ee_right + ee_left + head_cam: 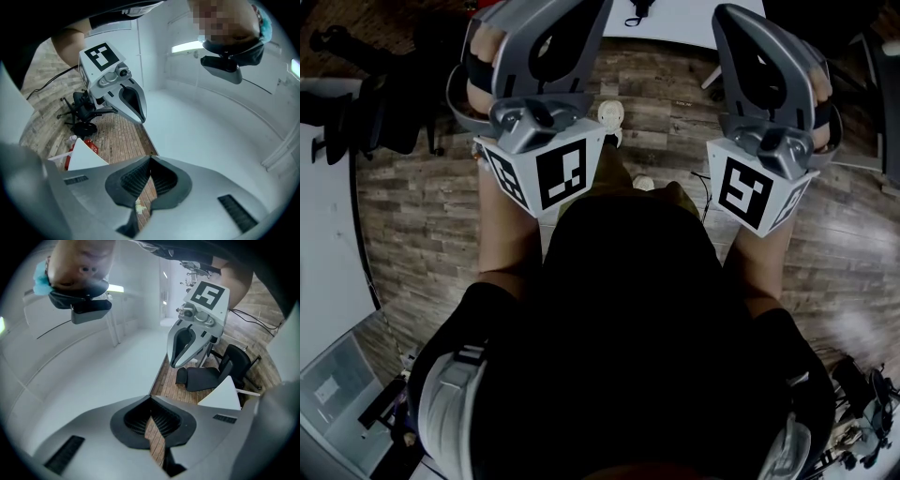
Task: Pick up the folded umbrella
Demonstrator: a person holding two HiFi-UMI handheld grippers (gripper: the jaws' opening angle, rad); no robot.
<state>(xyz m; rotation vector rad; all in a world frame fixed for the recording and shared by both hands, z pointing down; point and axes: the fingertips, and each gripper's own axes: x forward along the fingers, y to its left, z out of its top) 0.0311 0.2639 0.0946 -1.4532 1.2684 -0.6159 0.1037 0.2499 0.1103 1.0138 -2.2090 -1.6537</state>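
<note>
Both left gripper (pixel 151 398) and right gripper (pixel 150 157) have fingers pressed together, empty — no umbrella ahead of them — reaching like that could shove it.

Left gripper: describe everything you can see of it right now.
The left gripper is a smooth grey, plastic-looking shell whose two jaws are lined with black ribbed pads. The jaws are shut tip to tip with nothing between them; only wooden floor shows through the gap behind the tips. A cube with black-and-white square markers sits at its rear. The person's hand holds it in the air, pointing away from the body, touching nothing else.
</note>
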